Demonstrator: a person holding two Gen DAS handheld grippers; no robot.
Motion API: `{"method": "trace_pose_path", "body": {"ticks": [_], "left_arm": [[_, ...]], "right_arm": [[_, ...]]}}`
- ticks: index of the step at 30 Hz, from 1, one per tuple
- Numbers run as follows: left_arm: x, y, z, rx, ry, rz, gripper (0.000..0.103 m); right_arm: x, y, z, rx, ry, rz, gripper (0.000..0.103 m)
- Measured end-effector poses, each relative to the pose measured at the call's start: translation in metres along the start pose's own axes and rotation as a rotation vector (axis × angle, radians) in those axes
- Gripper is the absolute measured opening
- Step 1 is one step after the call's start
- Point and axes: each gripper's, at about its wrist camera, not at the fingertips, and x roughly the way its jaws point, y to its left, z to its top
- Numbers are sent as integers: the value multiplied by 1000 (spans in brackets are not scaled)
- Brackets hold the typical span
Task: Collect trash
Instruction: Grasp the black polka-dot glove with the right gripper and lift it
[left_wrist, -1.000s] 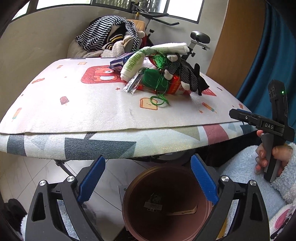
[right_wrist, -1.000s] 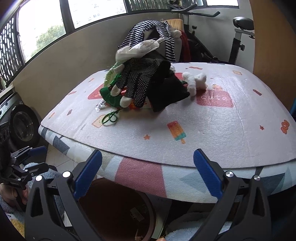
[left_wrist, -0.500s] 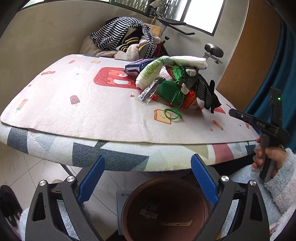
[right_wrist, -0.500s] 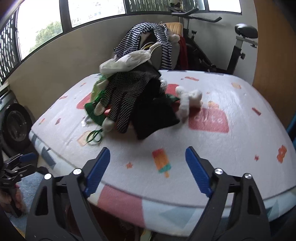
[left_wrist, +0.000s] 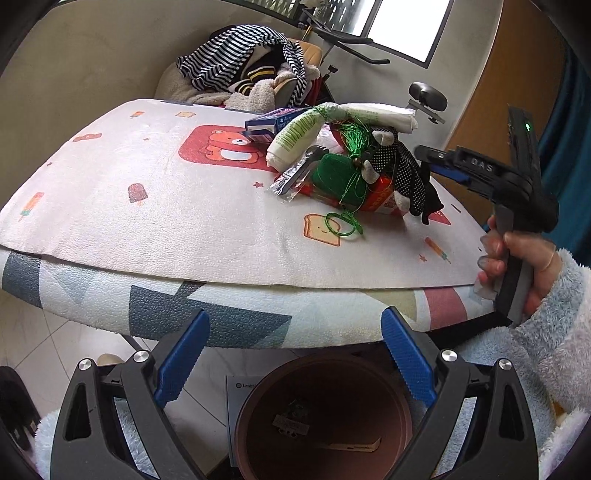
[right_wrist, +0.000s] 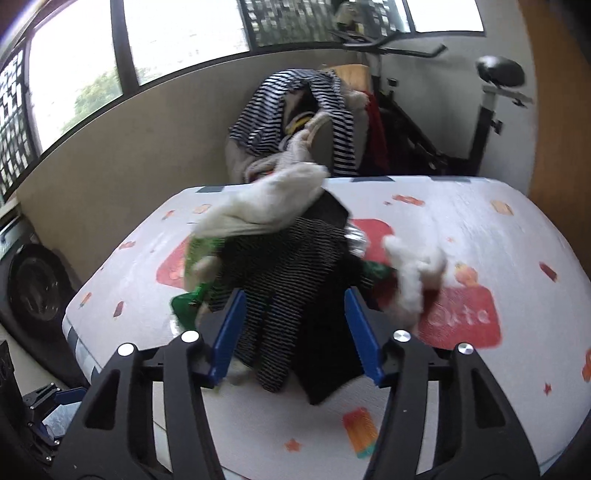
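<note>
Movement on the right side: the right tool (right_wrist: 291, 332) has swung in over the counter (right_wrist: 480, 406) and now sits right at the near edge of the trash pile (right_wrist: 288, 258), where a second ago it hung back over the counter's rim. Its jaws have just been closing, from wide apart to about half, and the dotted black glove (right_wrist: 273, 295) now lies between the blue pads (right_wrist: 229, 332). Are they pressing on it yet? Too blurred to call, though a gap shows on the right pad's side, so I'd say not gripped yet. That reads as the pick getting under way, glove first.

From the left camera you see the person's hand (left_wrist: 517, 258) on the right tool's handle, the tool held beside the pile and pointing down at it.

Left tool (left_wrist: 291, 354) is wide apart, nothing between its fingers, hanging off the near edge of the counter. Directly below and ahead of it sits the brown bin (left_wrist: 325, 424), a few scraps already at the bottom. Rest of the pile, the white tube (left_wrist: 295, 140), red packet (left_wrist: 380, 195) and green cord (left_wrist: 343, 225), lies well ahead of the left tool.
</note>
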Motion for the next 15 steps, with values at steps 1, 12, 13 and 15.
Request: {"method": "trace_pose_path", "body": {"ticks": [1,12,13,15], "left_arm": [[1,0,0,-3,4,0,91],[0,7,-1,-26,7,-1,91],[0,7,0,-27,8,-2,91],[0,6,0,-24,6,-4,91]], "right_arm": [[10,3,3,-11,31,-9,42],[-10,0,12,17,2,-23,11],[-13,-1,11,10,0,-35,11],[-23,-5,12,22,-17,-43,11]]}}
